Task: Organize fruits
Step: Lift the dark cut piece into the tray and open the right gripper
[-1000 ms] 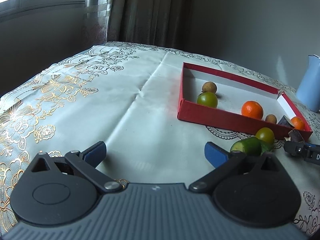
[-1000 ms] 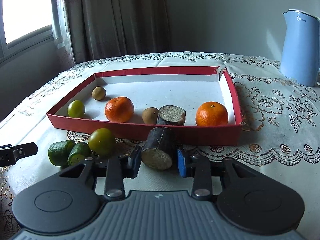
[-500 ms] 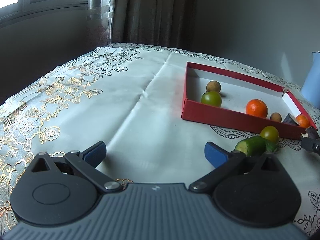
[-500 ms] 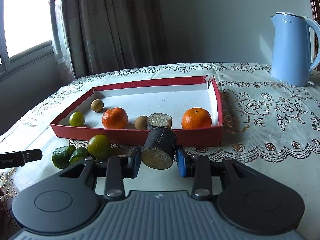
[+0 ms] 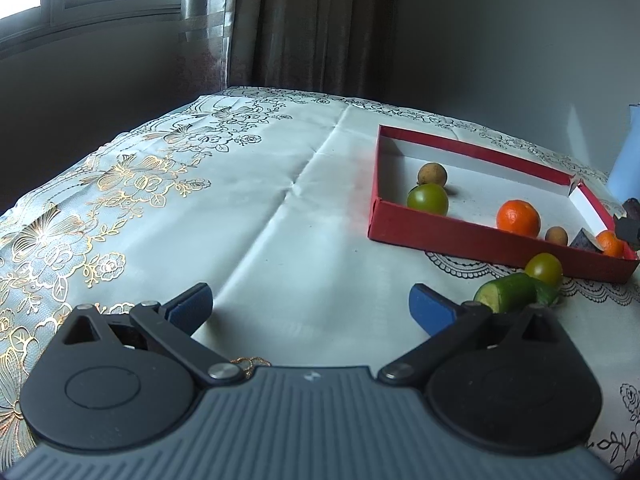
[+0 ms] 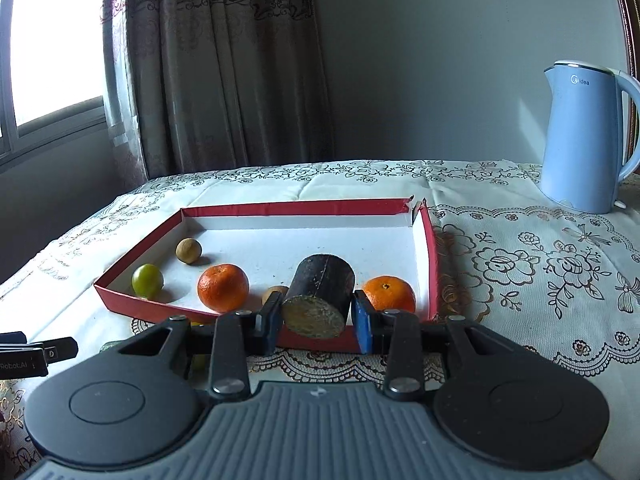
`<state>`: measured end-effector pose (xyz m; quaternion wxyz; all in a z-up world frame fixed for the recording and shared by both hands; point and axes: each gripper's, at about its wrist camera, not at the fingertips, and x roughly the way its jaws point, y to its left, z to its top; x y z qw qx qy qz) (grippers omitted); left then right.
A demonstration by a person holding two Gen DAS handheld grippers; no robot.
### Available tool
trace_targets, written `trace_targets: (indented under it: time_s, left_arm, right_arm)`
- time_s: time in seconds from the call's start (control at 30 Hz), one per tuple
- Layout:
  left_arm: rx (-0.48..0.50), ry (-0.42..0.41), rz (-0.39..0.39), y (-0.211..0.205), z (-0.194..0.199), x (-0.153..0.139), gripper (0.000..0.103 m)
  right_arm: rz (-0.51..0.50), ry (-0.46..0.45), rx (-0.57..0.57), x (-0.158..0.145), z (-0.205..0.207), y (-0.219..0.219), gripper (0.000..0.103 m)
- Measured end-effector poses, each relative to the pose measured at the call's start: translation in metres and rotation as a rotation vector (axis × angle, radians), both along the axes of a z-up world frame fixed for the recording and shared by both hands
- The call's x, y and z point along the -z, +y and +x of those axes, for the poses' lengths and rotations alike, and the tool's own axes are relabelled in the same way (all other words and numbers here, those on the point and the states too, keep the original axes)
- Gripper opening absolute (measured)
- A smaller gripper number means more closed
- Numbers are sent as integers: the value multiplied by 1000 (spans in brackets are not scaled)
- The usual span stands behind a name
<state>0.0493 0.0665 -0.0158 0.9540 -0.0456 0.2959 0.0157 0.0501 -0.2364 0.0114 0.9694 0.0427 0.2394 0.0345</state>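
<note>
You are mid-carry: your right tongs [image 6: 316, 316] are clamped on the dark sugarcane piece [image 6: 320, 294], held off the bench in front of the red tray [image 6: 430, 256]. Your left tongs [image 5: 310, 306] stand wide open, holding nothing, over bare tablecloth [image 5: 248, 216]. Next, clear the tray's near wall and release in the free patch past the two oranges [image 6: 223, 287]. Cucumber pieces [image 5: 506, 292] and a green fruit [image 5: 543, 268] wait outside.

- Box [image 6: 428, 240] on the table [image 6: 540, 280] — kettle [image 6: 584, 136] behind it, to the right.
- In the box: two oranges [image 6: 223, 287], three smaller fruits.
- Before the box's near wall: cucumber pieces [image 5: 506, 293], apparently two, beside a round fruit [image 5: 544, 269].
- The cut stalk piece [image 6: 320, 298] sits above that wall.
</note>
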Motion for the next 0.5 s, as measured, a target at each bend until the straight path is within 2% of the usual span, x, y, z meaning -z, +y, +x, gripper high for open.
trace_targets:
  time_s: [0.23, 0.5]
  left_arm:
    - [-5, 4, 8, -1, 1, 0, 103]
    - [-6, 4, 6, 0, 1, 1, 103]
  right_arm:
    - [-3, -20, -8, -12, 20, 4, 35]
    - [-20, 50, 6, -4, 73, 7, 35]
